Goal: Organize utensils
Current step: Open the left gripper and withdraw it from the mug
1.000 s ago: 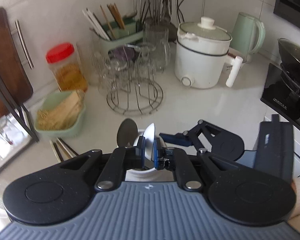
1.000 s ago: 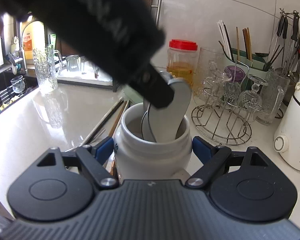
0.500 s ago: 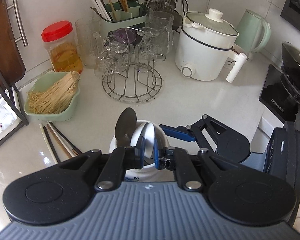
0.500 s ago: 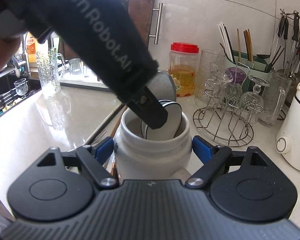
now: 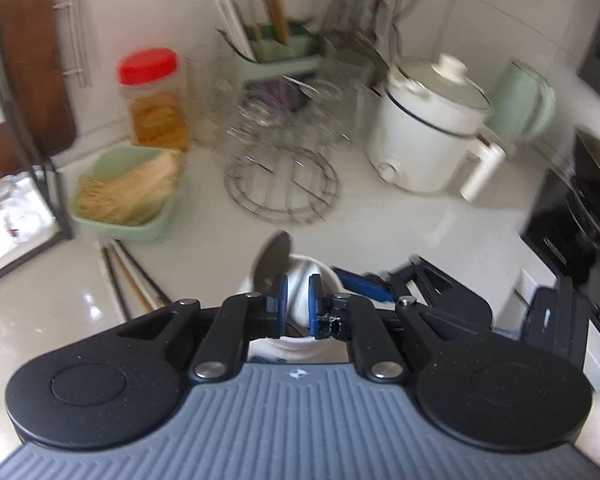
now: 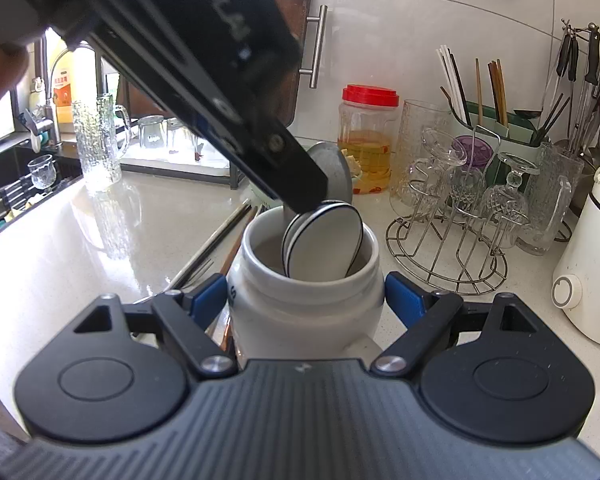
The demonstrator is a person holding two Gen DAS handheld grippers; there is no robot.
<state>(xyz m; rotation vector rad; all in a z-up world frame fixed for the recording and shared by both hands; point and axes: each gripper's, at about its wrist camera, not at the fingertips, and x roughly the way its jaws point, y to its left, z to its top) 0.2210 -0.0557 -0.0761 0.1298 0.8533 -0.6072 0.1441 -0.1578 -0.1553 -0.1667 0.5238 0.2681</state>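
- Spoons stand bowl-up in a white ceramic jar (image 6: 304, 300) on the pale counter (image 6: 80, 248): two white ceramic ones with dark rims (image 6: 324, 240), nested one against the other, and one grey metal spoon (image 6: 332, 172) behind them.
- Right gripper (image 6: 306, 300) sits around the jar's shoulder with its jaws spread wide, one blue pad (image 6: 206, 300) just beside the jar's left flank and the other at its right; whether the pads actually press the glaze cannot be told.
- Left gripper (image 5: 298, 300) reaches down over the jar mouth from the upper left of the right wrist view, its dark finger (image 6: 296, 176) touching the top edge of the white spoons.
- In the left wrist view its jaws are nearly together, with a narrow gap showing white between the two blue pads; the picture is blurred, so whether they pinch a spoon cannot be told.
- Loose chopsticks (image 6: 216, 240) lie flat on the counter just left of the jar, several of them, too overlapped to count.
- Behind stand one red-lidded plastic jar (image 6: 366, 140), one wire glass rack (image 6: 448, 256) with upturned glasses, one green utensil caddy (image 6: 500, 136), and one white electric pot (image 5: 428, 128).
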